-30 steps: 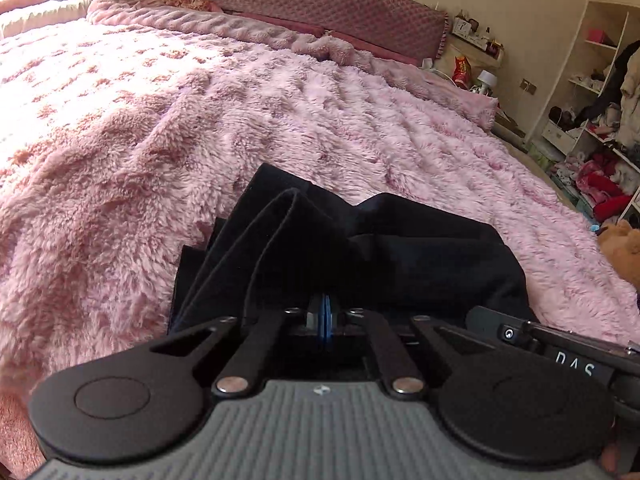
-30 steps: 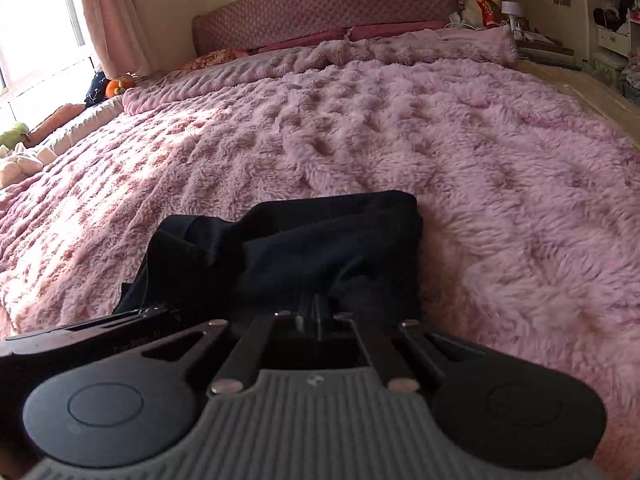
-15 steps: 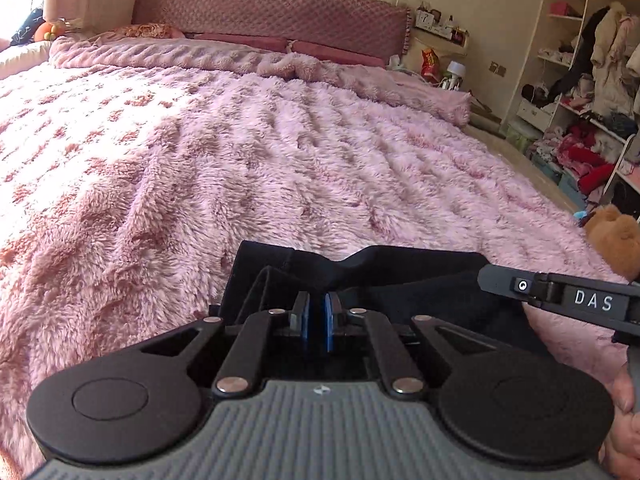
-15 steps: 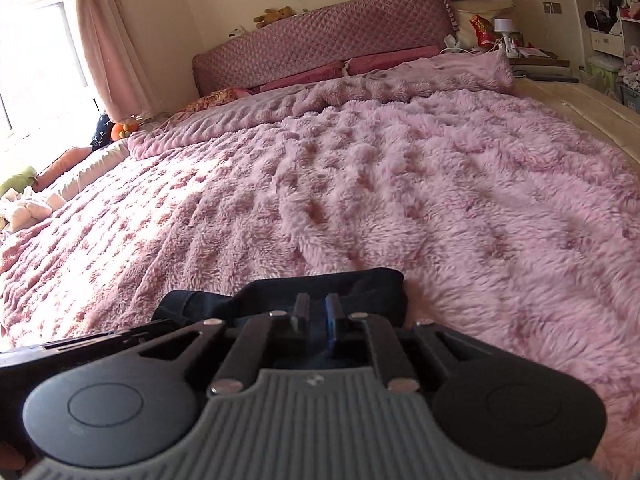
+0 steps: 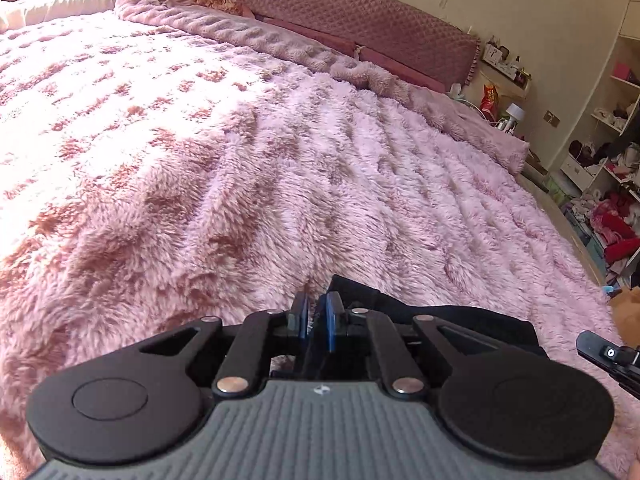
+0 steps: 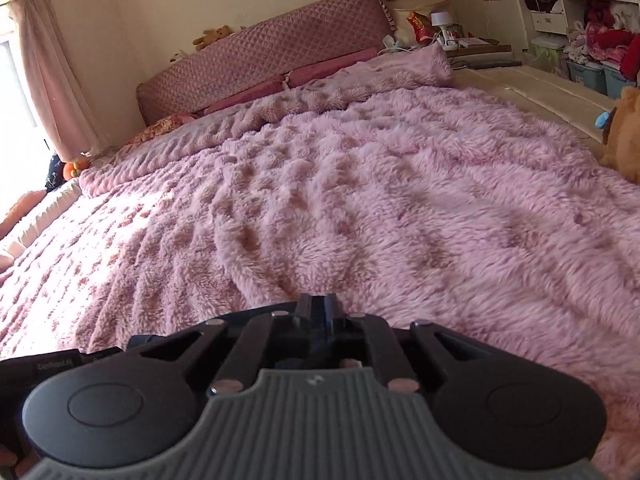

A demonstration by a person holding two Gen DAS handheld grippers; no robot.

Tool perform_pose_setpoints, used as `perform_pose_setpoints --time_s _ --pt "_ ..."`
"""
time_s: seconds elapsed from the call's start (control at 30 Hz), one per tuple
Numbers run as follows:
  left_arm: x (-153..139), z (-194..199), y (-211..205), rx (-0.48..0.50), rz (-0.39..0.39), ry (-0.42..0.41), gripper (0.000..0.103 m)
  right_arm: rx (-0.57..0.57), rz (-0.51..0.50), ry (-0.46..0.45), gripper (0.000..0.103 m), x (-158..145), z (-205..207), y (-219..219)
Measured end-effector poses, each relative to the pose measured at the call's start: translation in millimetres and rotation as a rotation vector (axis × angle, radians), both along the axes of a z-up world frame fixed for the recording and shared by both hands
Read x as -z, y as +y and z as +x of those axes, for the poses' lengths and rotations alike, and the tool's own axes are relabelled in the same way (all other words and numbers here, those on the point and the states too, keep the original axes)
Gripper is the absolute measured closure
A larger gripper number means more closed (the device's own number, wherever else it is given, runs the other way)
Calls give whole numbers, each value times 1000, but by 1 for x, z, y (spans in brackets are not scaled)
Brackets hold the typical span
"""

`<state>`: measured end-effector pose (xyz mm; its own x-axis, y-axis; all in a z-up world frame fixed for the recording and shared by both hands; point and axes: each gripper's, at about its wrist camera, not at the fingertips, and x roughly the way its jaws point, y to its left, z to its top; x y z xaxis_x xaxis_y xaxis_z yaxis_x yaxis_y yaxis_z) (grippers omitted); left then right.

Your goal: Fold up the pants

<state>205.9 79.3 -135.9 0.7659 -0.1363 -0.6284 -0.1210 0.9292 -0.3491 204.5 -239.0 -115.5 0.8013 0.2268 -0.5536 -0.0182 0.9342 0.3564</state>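
The black pants [image 5: 460,320] lie bunched on the fluffy pink blanket [image 5: 280,160], mostly hidden under both grippers. My left gripper [image 5: 316,304] is shut, its blue pads pinching dark fabric at the pants' left end. In the right wrist view only a thin dark edge of the pants [image 6: 248,313] shows past the linkage. My right gripper [image 6: 319,300] is shut on that cloth too. The two grippers sit close side by side: the right one's body [image 5: 608,354] pokes in at the left view's right edge, and the left one's body [image 6: 60,364] shows at lower left in the right view.
The pink blanket covers the whole bed up to a quilted headboard [image 5: 360,12]. A nightstand with a snack bag and lamp [image 6: 432,24] stands at the head. Shelves full of clothes [image 5: 616,208] line the right wall. A brown plush toy [image 6: 624,136] sits at the bed's right edge.
Both grippers have lifted and drawn back, still shut on the cloth. The pants, spread wide in front before, have slipped almost wholly under the grippers. Both views have swung.
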Motion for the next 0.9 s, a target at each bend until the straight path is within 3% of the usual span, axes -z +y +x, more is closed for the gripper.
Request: perform_pose_setpoints --time_s 0.1,0.27,0.37,0.43,0.53,0.63,0.7,0.73,0.77,0.8,0.83,0.9 --pt "-9 -29 17 48 -63 -24 94 -93 67 -11 100 -15 -29 -11" --pt "-6 -70 -7 234 -14 -14 94 -315 60 32 100 -22 -73 3" --pt "9 -82 -21 262 21 -2 92 -404 46 69 100 -10 -96 13" --pt "17 -83 -23 246 31 16 85 -410 4 96 103 -1 -103 15" --pt "23 -79 -11 188 -39 54 86 -359 -27 178 103 15 -105 9" --pt "19 -79 -11 162 52 63 92 -291 -4 207 103 19 -107 2" --pt "13 -81 -1 174 11 67 89 -273 17 184 102 9 -109 0" --pt "10 -80 8 187 -44 73 74 -266 39 172 72 5 -110 -2" --pt "8 -77 17 200 -97 84 58 -253 71 169 50 -1 -108 -8" --pt "8 -73 29 205 -151 95 50 -235 95 176 19 -4 -104 -14" --pt "9 -70 40 210 -199 92 31 -215 120 182 25 -6 -101 -21" --pt "18 -60 63 222 -343 99 20 -177 225 202 23 -8 -88 -42"
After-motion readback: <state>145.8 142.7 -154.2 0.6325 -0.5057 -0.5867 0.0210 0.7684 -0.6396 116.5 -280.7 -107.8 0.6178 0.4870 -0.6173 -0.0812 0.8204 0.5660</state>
